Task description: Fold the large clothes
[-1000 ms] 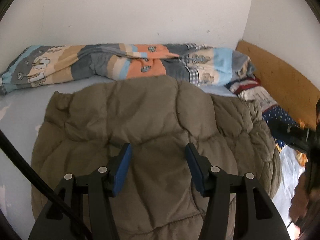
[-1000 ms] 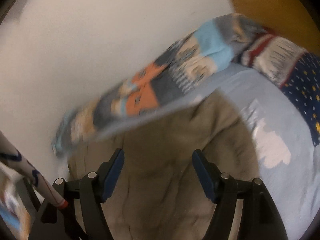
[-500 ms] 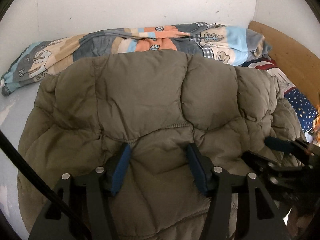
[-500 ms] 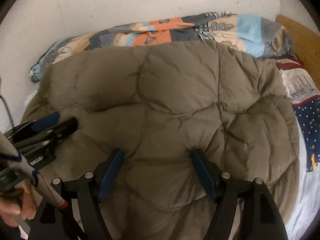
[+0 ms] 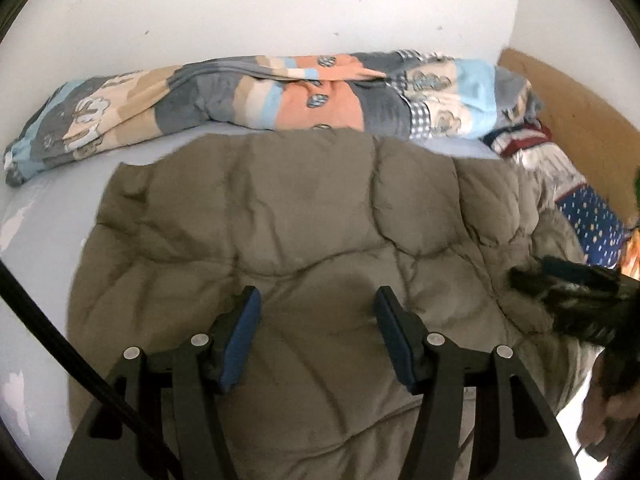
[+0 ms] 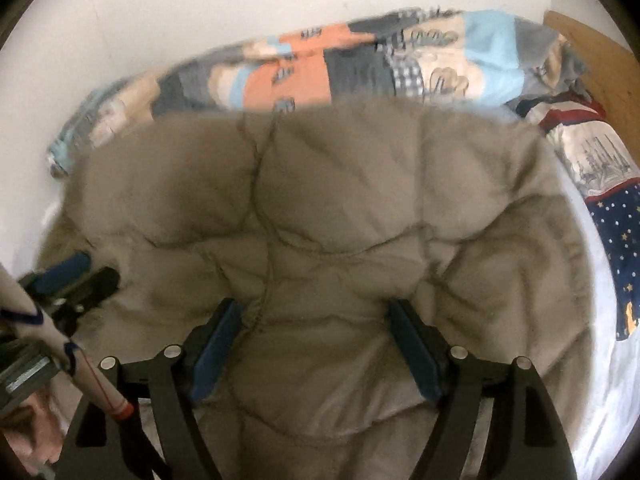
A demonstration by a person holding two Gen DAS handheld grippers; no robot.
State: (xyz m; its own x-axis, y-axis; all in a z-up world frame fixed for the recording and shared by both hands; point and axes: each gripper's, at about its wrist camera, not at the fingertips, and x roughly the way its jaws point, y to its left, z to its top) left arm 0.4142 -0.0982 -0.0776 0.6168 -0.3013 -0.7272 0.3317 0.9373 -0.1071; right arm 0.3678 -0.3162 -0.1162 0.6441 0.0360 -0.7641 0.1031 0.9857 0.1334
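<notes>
The bed (image 5: 36,216) carries the quilted olive coat (image 5: 304,216), spread flat below a patterned duvet (image 5: 304,92); the puffy fill will likely spring any fold back open, or slide on the sheet; the left gripper (image 5: 316,332) and right gripper (image 6: 316,344) hover over it, jaws wide apart, gripping nothing, so a shallow pinch could slip off.

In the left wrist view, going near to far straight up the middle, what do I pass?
Left gripper with open jaws → olive quilted coat → strip of pale blue bedsheet → rolled patchwork duvet → white wall.
</notes>
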